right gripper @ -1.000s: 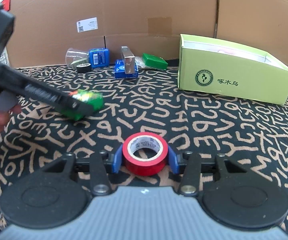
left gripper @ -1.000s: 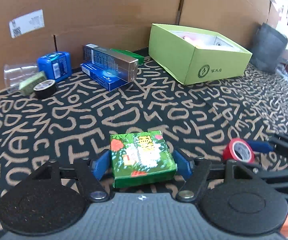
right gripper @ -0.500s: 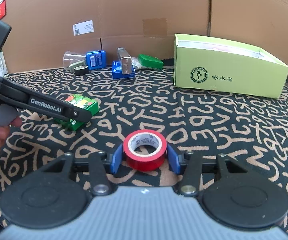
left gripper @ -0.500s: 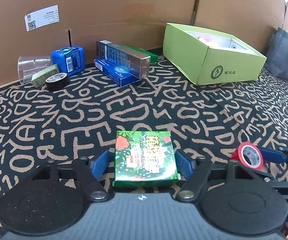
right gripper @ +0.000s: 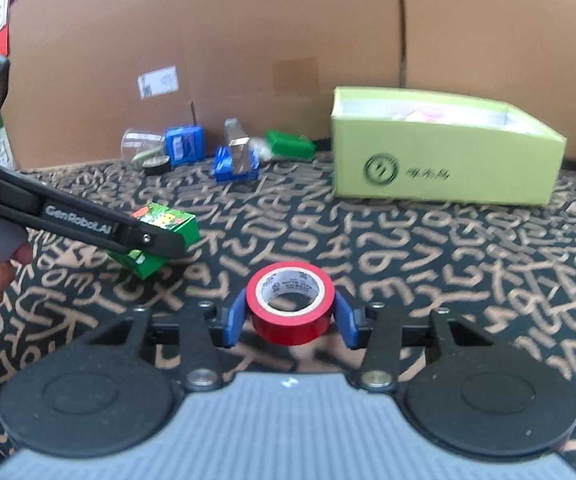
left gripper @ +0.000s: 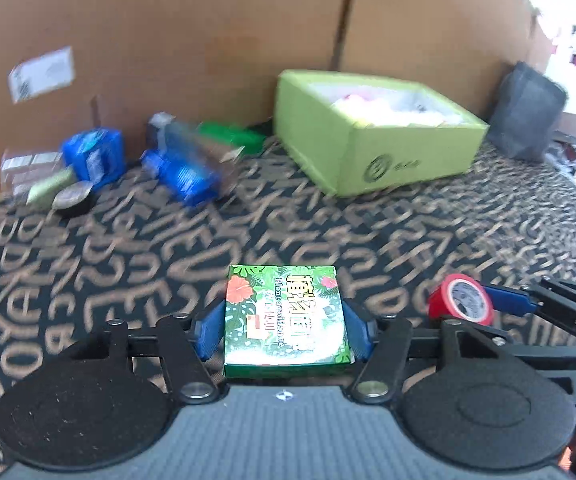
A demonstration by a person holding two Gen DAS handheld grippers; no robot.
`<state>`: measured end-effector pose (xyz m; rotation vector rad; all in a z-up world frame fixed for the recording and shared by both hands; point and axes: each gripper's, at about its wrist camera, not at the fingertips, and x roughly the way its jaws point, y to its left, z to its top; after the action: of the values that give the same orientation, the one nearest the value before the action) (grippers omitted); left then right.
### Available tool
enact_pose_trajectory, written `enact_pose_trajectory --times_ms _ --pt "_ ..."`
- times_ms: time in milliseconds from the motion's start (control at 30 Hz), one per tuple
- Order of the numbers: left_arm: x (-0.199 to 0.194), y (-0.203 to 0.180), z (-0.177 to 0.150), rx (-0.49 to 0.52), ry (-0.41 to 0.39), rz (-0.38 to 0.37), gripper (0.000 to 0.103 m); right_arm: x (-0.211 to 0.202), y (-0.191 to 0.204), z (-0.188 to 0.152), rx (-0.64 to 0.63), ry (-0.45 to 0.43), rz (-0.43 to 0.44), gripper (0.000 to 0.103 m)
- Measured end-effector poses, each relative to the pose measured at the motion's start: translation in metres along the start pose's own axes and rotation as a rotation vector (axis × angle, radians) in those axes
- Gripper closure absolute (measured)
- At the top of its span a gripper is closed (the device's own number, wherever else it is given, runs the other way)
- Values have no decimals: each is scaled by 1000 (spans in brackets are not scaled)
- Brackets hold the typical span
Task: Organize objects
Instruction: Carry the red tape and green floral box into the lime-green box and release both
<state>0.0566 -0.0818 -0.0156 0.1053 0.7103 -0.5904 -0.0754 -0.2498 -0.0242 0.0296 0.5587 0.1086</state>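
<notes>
My left gripper (left gripper: pixel 284 330) is shut on a green floral-print box (left gripper: pixel 284 316) and holds it above the patterned cloth; the box also shows in the right wrist view (right gripper: pixel 164 226). My right gripper (right gripper: pixel 290 316) is shut on a red tape roll (right gripper: pixel 290 300), held off the cloth; the roll shows at the right in the left wrist view (left gripper: pixel 462 300). An open lime-green carton (right gripper: pixel 444 160) stands at the back right, with pale items inside, and also shows in the left wrist view (left gripper: pixel 376 140).
At the back left lie a clear cup (right gripper: pixel 138 142), a blue box (right gripper: pixel 184 146), a black tape roll (right gripper: pixel 156 165), stacked blue and silver boxes (right gripper: pixel 238 158) and a green packet (right gripper: pixel 290 144). Cardboard walls (right gripper: pixel 288 40) close the back. A dark bag (left gripper: pixel 526 112) stands far right.
Both grippers have risen and moved forward with their loads. The carton looks closer and the views are motion-blurred.
</notes>
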Motion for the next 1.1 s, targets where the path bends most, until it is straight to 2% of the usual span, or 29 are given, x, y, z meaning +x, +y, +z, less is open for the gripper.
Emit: enact_pose_trajectory --times_ms 167,367,600,900,1100 --pt "-5 -19 36 30 -62 -65 39 -12 -20 21 -10 -72 -42 57" --pt "2 -41 80 55 -133 -91 39 -15 -53 48 -11 -158 -118 57" --pt "27 -69 122 82 -162 -115 39 1 -104 75 25 -218 -217 57" --pt "77 -96 173 100 -169 -86 39 39 -144 117 35 -287 -282 57" --pt "120 -105 191 91 -153 -50 39 78 -164 124 33 -278 -318 57"
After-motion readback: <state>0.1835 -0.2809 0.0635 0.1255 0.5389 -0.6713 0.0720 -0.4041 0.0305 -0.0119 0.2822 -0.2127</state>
